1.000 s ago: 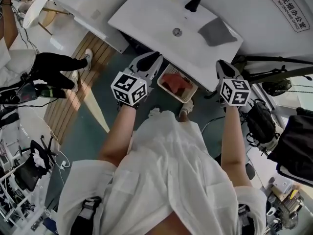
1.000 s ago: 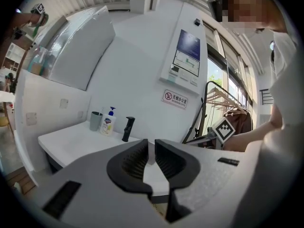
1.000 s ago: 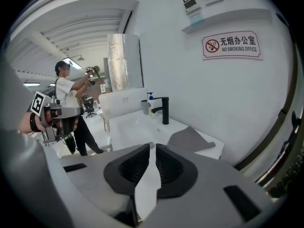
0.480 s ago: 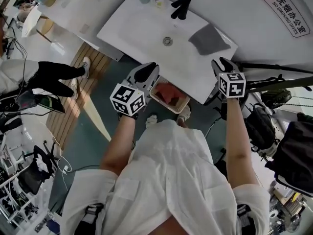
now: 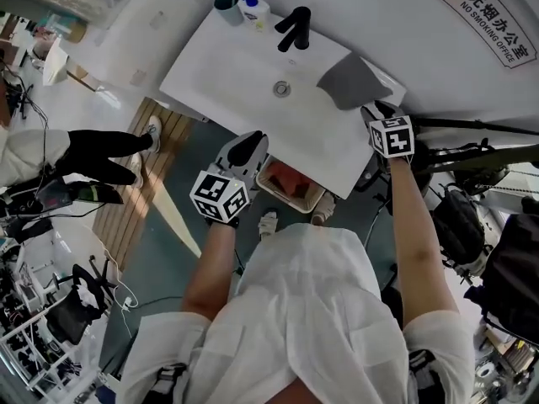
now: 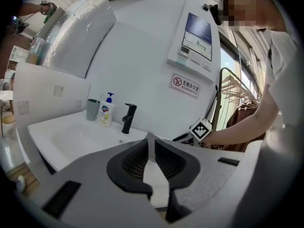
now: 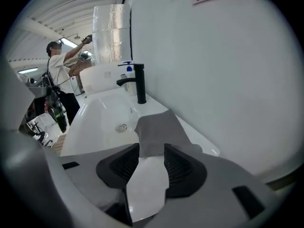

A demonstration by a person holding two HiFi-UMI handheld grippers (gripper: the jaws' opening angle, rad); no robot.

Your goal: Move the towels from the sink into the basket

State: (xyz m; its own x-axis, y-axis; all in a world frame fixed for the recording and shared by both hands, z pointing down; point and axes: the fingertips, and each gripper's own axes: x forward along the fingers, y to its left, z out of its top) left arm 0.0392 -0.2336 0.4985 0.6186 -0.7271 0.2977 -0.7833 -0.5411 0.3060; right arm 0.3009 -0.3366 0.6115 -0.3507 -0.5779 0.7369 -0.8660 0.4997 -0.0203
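Note:
A grey towel (image 5: pixel 354 81) lies on the right end of the white sink (image 5: pixel 244 82), beside the black tap (image 5: pixel 293 28). My right gripper (image 5: pixel 375 109) hovers at the towel's near edge. In the right gripper view the grey towel (image 7: pixel 159 127) lies just ahead of the right gripper (image 7: pixel 152 148). Its jaws have just been opening and stand open, the pads not pressing on the cloth. Under the sink stands a basket (image 5: pixel 274 194) with a red towel (image 5: pixel 290 179) in it. My left gripper (image 5: pixel 246 146) hangs above the basket's left side. In its own view the left gripper (image 6: pixel 151 141) is shut and empty.
A soap bottle (image 5: pixel 253 8) and a cup (image 5: pixel 226 7) stand at the sink's back left. A wall with a no-smoking sign (image 5: pixel 497 23) runs behind. A person in black trousers (image 5: pixel 101 150) stands at the left. Bags (image 5: pixel 463 217) and a rack crowd the right.
Both grippers have moved toward the sink. The right one travelled further, from beside the basket up to the grey towel's near edge. The left one edged over the basket.

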